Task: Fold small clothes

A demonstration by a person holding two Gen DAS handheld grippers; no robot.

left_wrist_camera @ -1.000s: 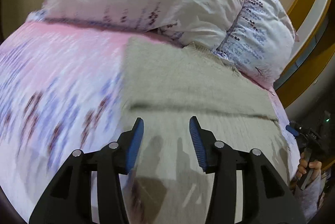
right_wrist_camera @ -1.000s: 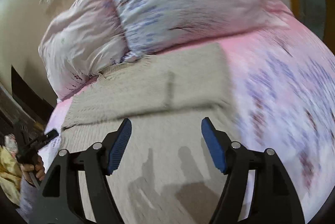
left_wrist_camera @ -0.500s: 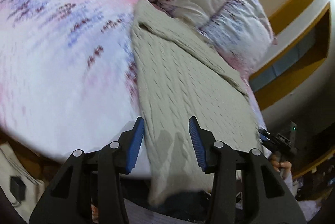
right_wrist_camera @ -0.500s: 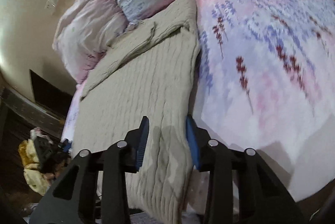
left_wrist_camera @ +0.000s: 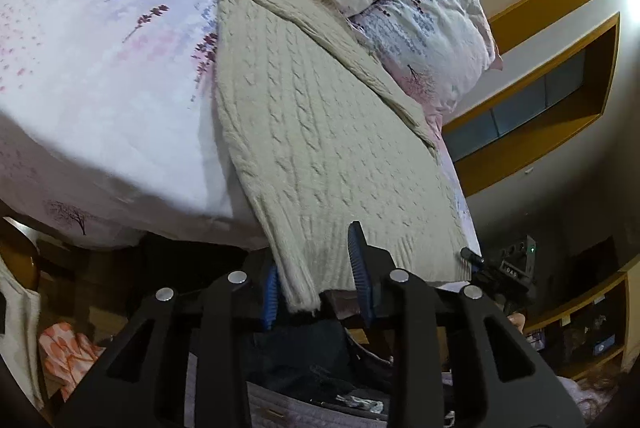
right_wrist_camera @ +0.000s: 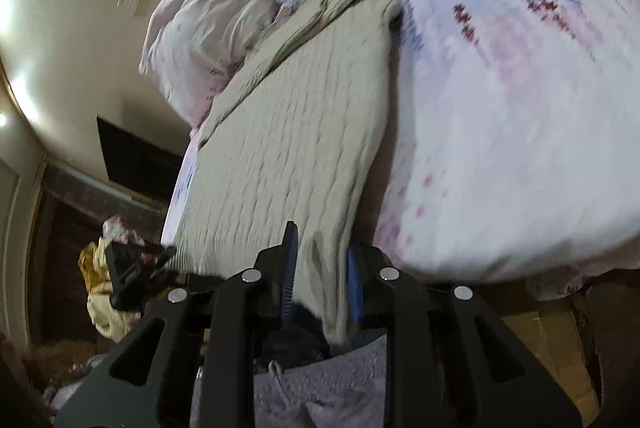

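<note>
Bed (left_wrist_camera: pixel 100 75) under a pink and lavender floral sheet fills most of both views, with two pillows (left_wrist_camera: pixel 420 7) piled at its far end. Sweater (left_wrist_camera: pixel 320 131), a beige cable-knit, lies flat along the bed with its ribbed hem hanging over the near edge and a sleeve folded across the top by the pillows. A second ago both grippers hovered wide above the knit; now they have dropped to the hem. Left gripper (left_wrist_camera: pixel 316 278) straddles one hanging corner with its jaws half closed, blue pads on either side of the cloth but not clearly pinching it. Right gripper (right_wrist_camera: pixel 320 276) has narrowed onto the opposite corner, the fabric running between its pads, apparently clamped. Judging from this, the grasp for the next fold is being taken: once both corners are held, the hem can be carried up towards the pillows.
</note>
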